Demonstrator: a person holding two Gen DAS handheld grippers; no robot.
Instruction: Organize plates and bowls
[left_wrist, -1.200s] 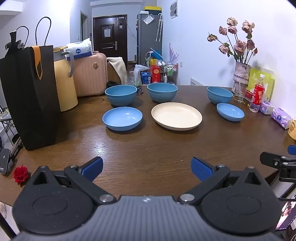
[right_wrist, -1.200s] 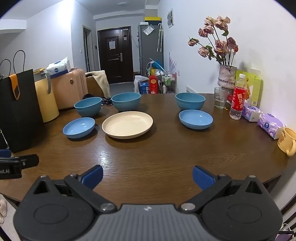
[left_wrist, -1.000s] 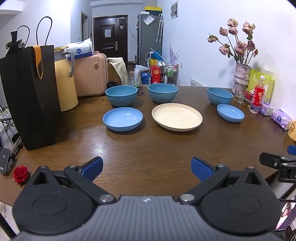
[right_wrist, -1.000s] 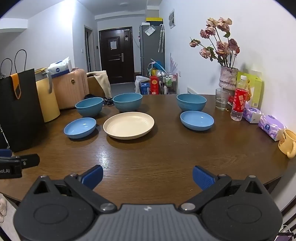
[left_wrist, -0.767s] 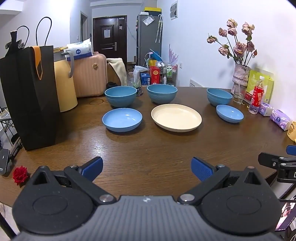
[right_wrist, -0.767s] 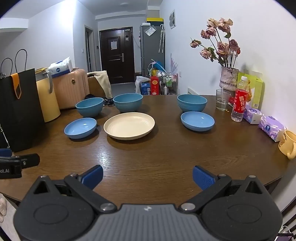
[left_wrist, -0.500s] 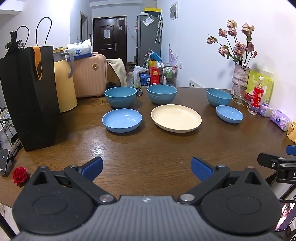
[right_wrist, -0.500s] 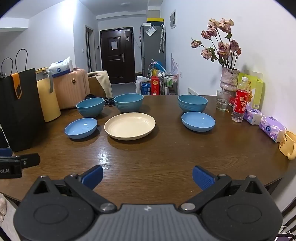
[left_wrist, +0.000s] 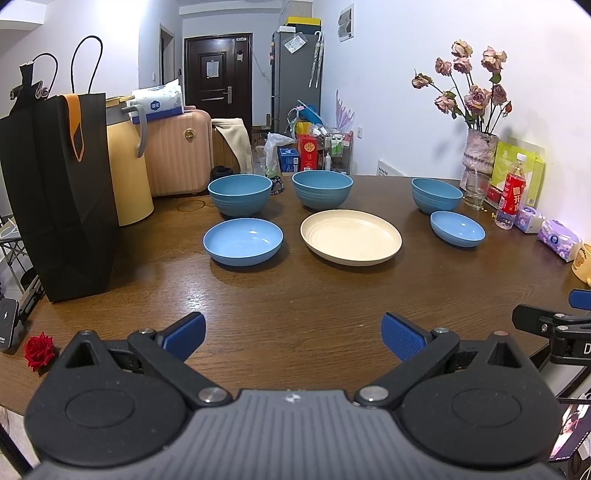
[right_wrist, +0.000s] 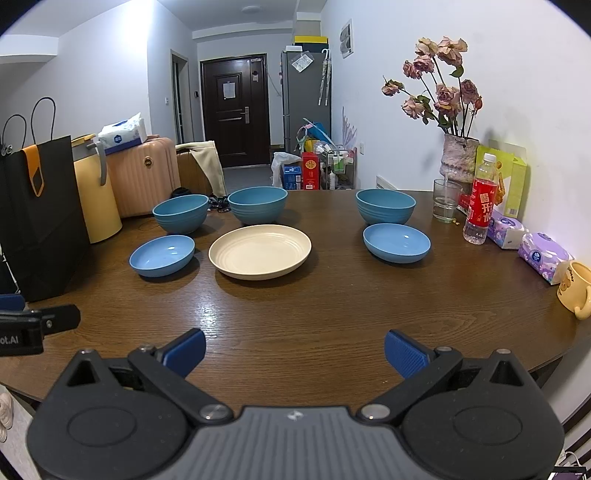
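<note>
Both grippers' (left_wrist: 293, 334) (right_wrist: 294, 350) bodies hide the table's (left_wrist: 295, 295) near edge.

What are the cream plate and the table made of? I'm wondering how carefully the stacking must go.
The cream plate looks like matte plastic or wheat-straw composite, though glazed ceramic can't be excluded: soft even sheen, moulded concentric ridges, thin rim. The table appears to be dark wood or wood-look laminate with a semi-gloss finish: visible grain and bright reflected glare.
</note>
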